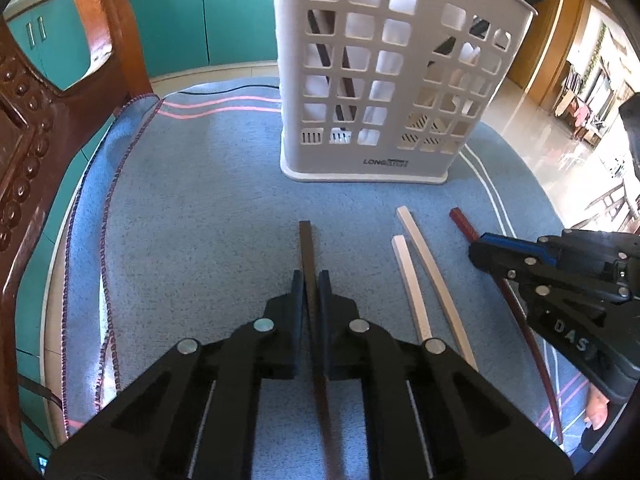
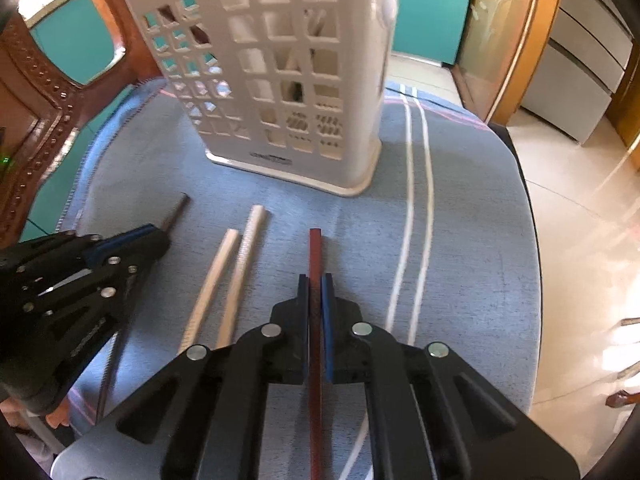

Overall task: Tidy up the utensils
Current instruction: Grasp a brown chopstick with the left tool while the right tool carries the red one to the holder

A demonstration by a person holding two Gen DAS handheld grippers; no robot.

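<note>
A dark brown chopstick (image 1: 306, 240) lies on the blue cloth, and my left gripper (image 1: 311, 276) is shut on it, pads pressed against both sides. A red chopstick (image 2: 315, 248) lies further right with my right gripper (image 2: 315, 280) shut on it. Between them rest two pale chopsticks (image 1: 412, 280) side by side. The white slotted utensil holder (image 1: 384, 164) stands upright just beyond the chopstick tips, with dark and pale utensils inside it. In the left wrist view the right gripper (image 1: 480, 252) covers the red chopstick (image 1: 462, 222). In the right wrist view the left gripper (image 2: 160, 236) covers the dark chopstick (image 2: 178, 210).
The blue cloth (image 1: 200, 200) with pink and white stripes covers a rounded table. A carved wooden chair back (image 1: 36, 140) rises at the left edge. Teal cabinets (image 1: 172, 20) line the back. Shiny floor (image 2: 580, 220) drops away on the right. A person's hand (image 1: 598, 412) shows under the right gripper.
</note>
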